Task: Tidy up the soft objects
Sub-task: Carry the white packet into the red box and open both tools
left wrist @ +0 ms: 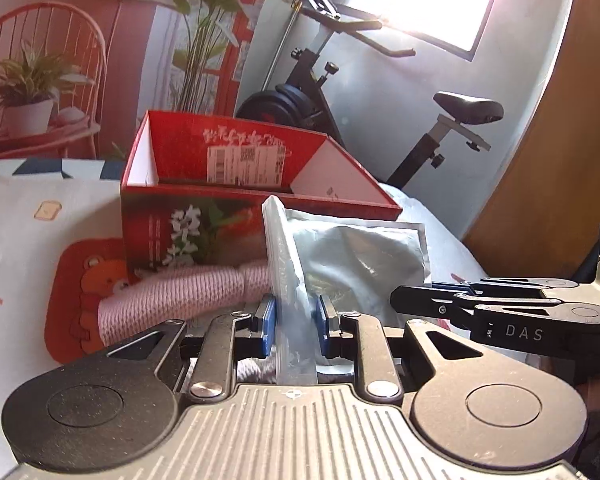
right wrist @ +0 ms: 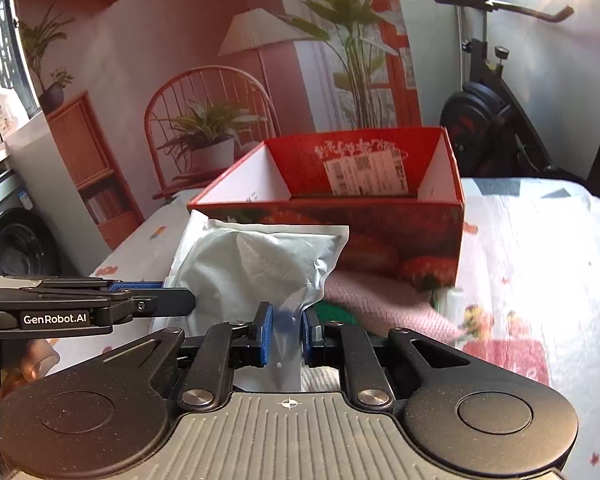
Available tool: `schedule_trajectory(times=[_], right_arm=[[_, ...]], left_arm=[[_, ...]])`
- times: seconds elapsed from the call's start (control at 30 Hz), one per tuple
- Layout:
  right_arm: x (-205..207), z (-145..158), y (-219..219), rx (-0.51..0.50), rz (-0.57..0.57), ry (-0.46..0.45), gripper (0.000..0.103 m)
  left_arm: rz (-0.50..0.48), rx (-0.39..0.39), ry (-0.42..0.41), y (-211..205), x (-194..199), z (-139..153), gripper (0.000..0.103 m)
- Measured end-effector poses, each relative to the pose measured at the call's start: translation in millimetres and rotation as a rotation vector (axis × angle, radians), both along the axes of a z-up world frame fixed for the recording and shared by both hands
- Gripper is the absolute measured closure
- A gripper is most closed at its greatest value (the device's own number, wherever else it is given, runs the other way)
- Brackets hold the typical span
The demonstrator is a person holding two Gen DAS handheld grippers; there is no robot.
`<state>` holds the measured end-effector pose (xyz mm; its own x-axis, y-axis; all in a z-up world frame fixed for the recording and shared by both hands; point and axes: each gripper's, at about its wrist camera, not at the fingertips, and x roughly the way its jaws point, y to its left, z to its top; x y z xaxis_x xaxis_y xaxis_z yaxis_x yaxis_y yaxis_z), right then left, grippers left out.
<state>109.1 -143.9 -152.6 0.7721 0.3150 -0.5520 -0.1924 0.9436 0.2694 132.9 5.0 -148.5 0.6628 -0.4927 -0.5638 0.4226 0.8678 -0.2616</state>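
Observation:
A silvery sealed pouch (left wrist: 360,256) hangs in front of the open red strawberry box (left wrist: 220,184), held by both grippers. My left gripper (left wrist: 296,316) is shut on its folded left edge, blue pads pressing the plastic. My right gripper (right wrist: 287,320) is shut on the lower corner of the pouch (right wrist: 256,264). Each gripper shows side-on in the other's view: the right gripper (left wrist: 400,300) at the pouch's right, the left gripper (right wrist: 190,300) at its left. Under the pouch, against the box (right wrist: 360,208), a pink knitted piece (right wrist: 380,296) lies on the bed.
The patterned bed sheet (right wrist: 540,260) spreads around the box. Something green (right wrist: 336,314) peeks from under the pink knit. An exercise bike (left wrist: 320,92) and a chair with a potted plant (left wrist: 28,92) stand behind the bed. A hand (right wrist: 32,360) grips the left tool.

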Motion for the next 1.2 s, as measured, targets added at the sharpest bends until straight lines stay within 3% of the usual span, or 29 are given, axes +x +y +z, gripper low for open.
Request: schedule_trajectory(times=[0.2, 0.4, 0.73, 1.0, 1.2], right_arm=[[56.8, 35.4, -7.1, -0.013, 0.036, -0.086, 0.089], [126.3, 44.3, -8.4, 0.003, 0.044, -0.101, 0.089], [206.8, 9.5, -3.4, 0.004, 0.040, 0.001, 0.088], [230.7, -22.8, 3.5, 0.017, 0.047, 0.131, 0.084], [232.5, -33.0, 5.9, 0.019, 0.033, 0.175, 0.078]], left_arm=[[0.032, -0.008, -0.063, -1.4, 46.3, 27.6, 0.080], [0.092, -0.010, -0.066, -1.3, 102.9, 39.0, 0.076], [0.122, 0.077, 0.022, -11.9, 164.1, 17.3, 0.070], [0.128, 0.112, 0.126, -3.5, 182.8, -9.1, 0.070], [0.126, 0.133, 0.129, -2.6, 185.4, -13.6, 0.067]])
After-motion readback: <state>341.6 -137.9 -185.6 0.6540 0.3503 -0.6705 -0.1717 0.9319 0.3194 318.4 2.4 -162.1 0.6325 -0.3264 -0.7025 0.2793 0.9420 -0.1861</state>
